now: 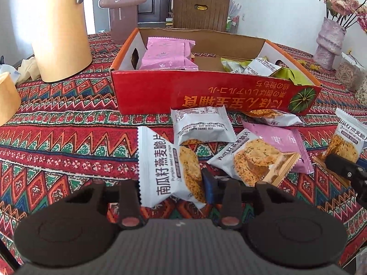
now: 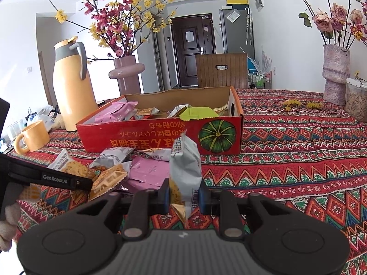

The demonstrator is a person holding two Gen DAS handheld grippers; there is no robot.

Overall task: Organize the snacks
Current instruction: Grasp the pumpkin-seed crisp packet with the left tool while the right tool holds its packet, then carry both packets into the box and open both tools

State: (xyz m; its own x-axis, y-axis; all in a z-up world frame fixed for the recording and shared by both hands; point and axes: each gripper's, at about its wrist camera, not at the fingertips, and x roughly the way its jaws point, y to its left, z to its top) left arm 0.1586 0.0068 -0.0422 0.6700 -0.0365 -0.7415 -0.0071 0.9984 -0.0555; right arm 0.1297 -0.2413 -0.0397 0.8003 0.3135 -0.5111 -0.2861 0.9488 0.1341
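My left gripper (image 1: 169,183) is shut on a white oat-crisp packet (image 1: 167,160), which stands on edge between the pads just above the tablecloth. Beyond it lies a loose pile of white packets (image 1: 201,126) and a pink packet (image 1: 279,142), in front of the red cardboard box (image 1: 146,91). The box holds pink packets (image 1: 165,55) on its left and green ones (image 1: 291,75) on its right. My right gripper (image 2: 184,191) is shut on another white packet (image 2: 185,165), upright before the red box (image 2: 137,137). That packet (image 1: 346,137) also shows at the left view's right edge.
A tall yellow jug (image 2: 73,87) and a yellow mug (image 2: 32,137) stand left of the box. A pink vase (image 2: 126,73) is behind it, a flower vase (image 2: 335,73) and a seed jar (image 2: 356,100) at the far right. Patterned cloth covers the table (image 2: 298,160).
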